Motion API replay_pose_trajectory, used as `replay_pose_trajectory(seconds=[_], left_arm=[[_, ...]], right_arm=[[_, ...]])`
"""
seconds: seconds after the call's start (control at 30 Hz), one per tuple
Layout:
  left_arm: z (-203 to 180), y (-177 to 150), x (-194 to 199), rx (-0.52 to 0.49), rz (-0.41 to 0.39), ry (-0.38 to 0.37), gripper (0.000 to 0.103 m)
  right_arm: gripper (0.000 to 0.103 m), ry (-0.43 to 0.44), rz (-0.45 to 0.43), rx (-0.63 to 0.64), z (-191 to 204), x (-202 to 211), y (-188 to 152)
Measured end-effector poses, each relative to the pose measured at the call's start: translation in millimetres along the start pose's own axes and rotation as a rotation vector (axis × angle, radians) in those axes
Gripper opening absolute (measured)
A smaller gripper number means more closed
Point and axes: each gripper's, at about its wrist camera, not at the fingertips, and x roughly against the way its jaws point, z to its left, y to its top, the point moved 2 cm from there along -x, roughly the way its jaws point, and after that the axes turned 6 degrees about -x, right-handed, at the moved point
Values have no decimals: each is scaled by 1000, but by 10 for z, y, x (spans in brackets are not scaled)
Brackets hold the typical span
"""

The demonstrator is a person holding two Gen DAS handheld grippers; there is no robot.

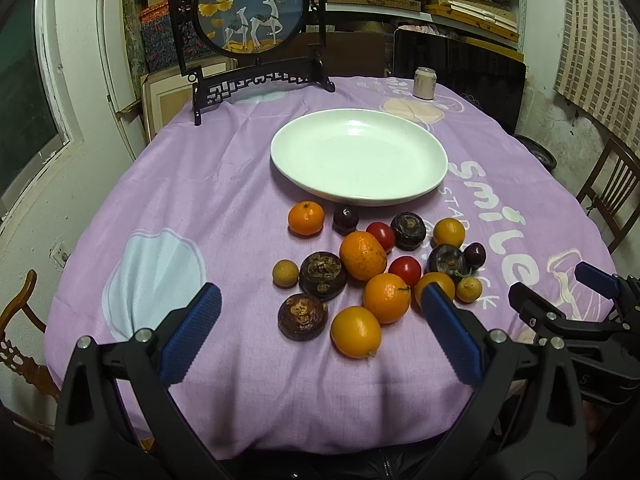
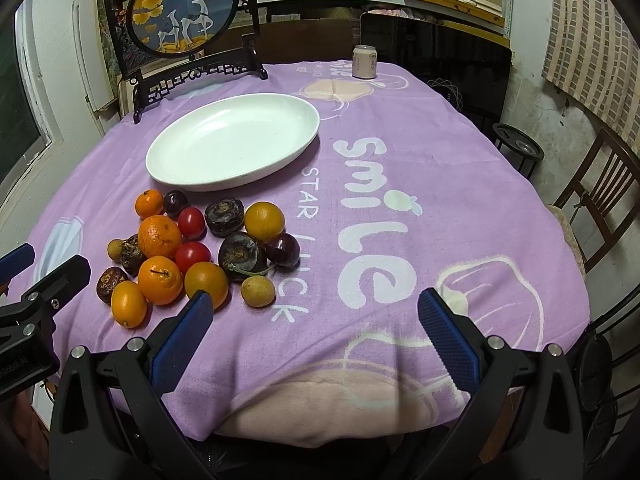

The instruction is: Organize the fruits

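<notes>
Two blue-padded fingers of your left gripper [image 1: 320, 332] stand wide apart with nothing between them, above the near edge of the table [image 1: 224, 200]. In the left wrist view its right finger covers part of one orange fruit, so count with care: seven orange citrus fruits, two red tomatoes [image 1: 405, 271], four dark water chestnuts, two dark cherries and two small tan longans, all lying in one loose cluster [image 1: 372, 276] on the purple cloth just in front of the white plate [image 1: 424, 184], which holds nothing. Your right gripper [image 1: 560, 292] shows only partly at the right edge.

From the right wrist view, your right gripper [image 2: 316, 320] is likewise spread wide and grips nothing. Fruit overlaps here; one chestnut is half hidden behind an orange, and the same cluster [image 2: 200, 248] lies left of centre, before the plate [image 2: 180, 176]. A can [image 2: 364, 62] stands at the far edge, beside a framed deer screen [image 2: 184, 8].
</notes>
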Motion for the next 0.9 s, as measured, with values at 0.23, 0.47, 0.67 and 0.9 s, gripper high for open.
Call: replay_pose_trajectory(seconds=[0.23, 0.47, 0.67, 0.9], left_arm=[[2, -26, -19, 0, 1, 0, 101], [0, -54, -34, 2, 6, 0, 101], [-8, -87, -58, 2, 8, -1, 101], [-68, -186, -89, 4, 17, -4, 101]], right_arm=[[102, 0, 2, 0, -3, -2, -1], [102, 2, 3, 0, 13, -16, -22], [102, 2, 5, 0, 1, -13, -4], [102, 3, 7, -2, -5, -8, 5]])
